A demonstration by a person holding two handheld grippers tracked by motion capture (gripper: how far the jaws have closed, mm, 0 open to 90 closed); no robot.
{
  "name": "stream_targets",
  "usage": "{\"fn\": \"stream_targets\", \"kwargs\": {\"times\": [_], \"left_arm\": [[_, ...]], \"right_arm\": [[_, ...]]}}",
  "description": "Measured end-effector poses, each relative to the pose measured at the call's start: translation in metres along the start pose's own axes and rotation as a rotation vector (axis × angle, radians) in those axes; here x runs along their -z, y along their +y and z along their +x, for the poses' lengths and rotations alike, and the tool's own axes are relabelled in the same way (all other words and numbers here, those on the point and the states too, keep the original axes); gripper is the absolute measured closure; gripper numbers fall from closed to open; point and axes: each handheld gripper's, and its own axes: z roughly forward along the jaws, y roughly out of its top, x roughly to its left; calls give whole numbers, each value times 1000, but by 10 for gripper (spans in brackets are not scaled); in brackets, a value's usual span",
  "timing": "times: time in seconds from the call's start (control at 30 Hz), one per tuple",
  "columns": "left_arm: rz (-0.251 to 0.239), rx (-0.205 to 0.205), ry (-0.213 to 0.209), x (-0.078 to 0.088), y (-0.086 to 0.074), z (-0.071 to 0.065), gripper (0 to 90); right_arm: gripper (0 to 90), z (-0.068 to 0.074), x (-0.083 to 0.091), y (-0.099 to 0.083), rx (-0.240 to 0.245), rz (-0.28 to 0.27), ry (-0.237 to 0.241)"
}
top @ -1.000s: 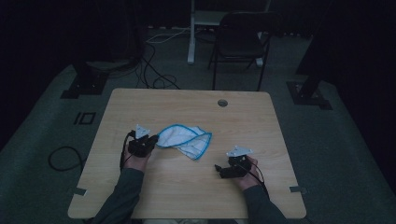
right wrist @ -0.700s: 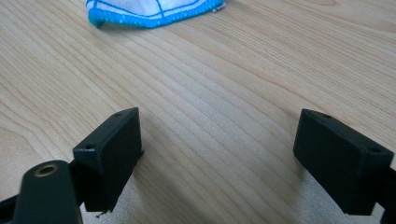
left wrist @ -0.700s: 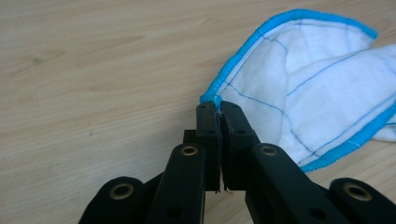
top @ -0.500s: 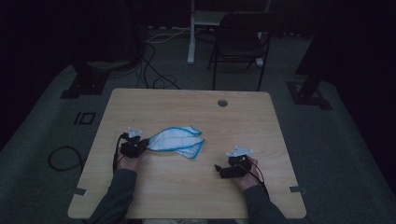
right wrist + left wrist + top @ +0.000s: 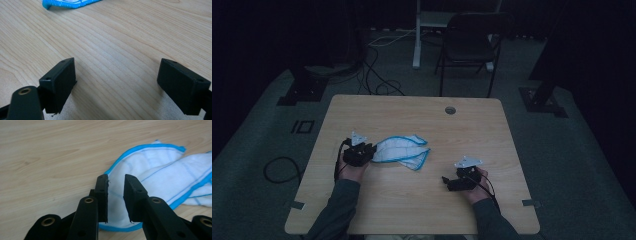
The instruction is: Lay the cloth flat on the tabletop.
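Note:
A white cloth with a blue hem (image 5: 404, 150) lies folded on the wooden table (image 5: 422, 110), left of centre. My left gripper (image 5: 371, 153) sits at the cloth's left end. In the left gripper view its jaws (image 5: 116, 178) have just been opening and stand a little apart. The cloth (image 5: 155, 175) lies loose in the gap under them, and the pads do not press on it. My right gripper (image 5: 446, 181) rests low over bare wood to the right. Its jaws (image 5: 117, 67) are wide open with nothing between them, and a blue cloth corner (image 5: 67, 3) lies well ahead of them.
A round cable hole (image 5: 450, 110) sits near the table's far edge. Beyond the table stand a dark chair (image 5: 469, 45) and a white desk leg (image 5: 417, 35), with cables (image 5: 377, 82) on the carpet. The room is dim.
The left gripper pulled the cloth leftward and laid it flatter, then shifted slightly back right. Its jaws have parted from the cloth's edge. The right gripper has stayed put.

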Motion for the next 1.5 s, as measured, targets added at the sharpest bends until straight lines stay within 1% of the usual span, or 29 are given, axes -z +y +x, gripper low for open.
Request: {"fn": "stream_targets", "kwargs": {"times": [0.07, 0.1, 0.23, 0.33, 0.5, 0.7, 0.83, 1.0, 1.03, 1.07, 1.1, 1.13, 1.27, 1.33, 1.4, 1.5], "left_arm": [[-2, -14, -12, -2, 2, -4, 735], [-2, -14, -12, -2, 2, -4, 732], [-6, -61, -56, -7, 7, -17, 718], [-4, -93, -76, -10, 11, -27, 710], [3, -133, -104, -19, 18, -42, 698], [5, -190, -141, -30, 24, -61, 669], [13, -214, -171, -38, 27, -73, 649], [24, -239, -196, -46, 30, -86, 631], [24, -239, -196, -46, 30, -86, 627], [31, -258, -197, -49, 31, -92, 622], [31, -258, -197, -49, 31, -92, 614], [37, -275, -195, -52, 32, -97, 610], [41, -295, -198, -56, 33, -106, 605], [49, -315, -201, -59, 35, -114, 595], [46, -327, -202, -62, 36, -119, 593], [51, -356, -195, -66, 38, -126, 594]], "right_arm": [[152, 0, 0, 0, 0, 0, 0], [152, 0, 0, 0, 0, 0, 0], [152, 0, 0, 0, 1, 0, 0], [152, 0, 0, 0, 1, -1, 0], [152, 0, 0, 0, 1, 0, 0], [152, 0, 0, 0, 0, 1, 0], [152, 0, 0, 0, 2, 0, 0], [152, 0, 0, 0, 2, 0, 0], [152, 0, 0, 0, 2, 0, 0], [152, 0, 0, 0, 2, 0, 0], [152, 0, 0, 0, 1, 1, 0], [152, 0, 0, 0, 1, 0, 0], [152, 0, 0, 0, 0, 1, 0], [152, 0, 0, 0, 1, 1, 0], [152, 0, 0, 0, 3, -1, 0], [152, 0, 0, 0, 2, 0, 0]]}}
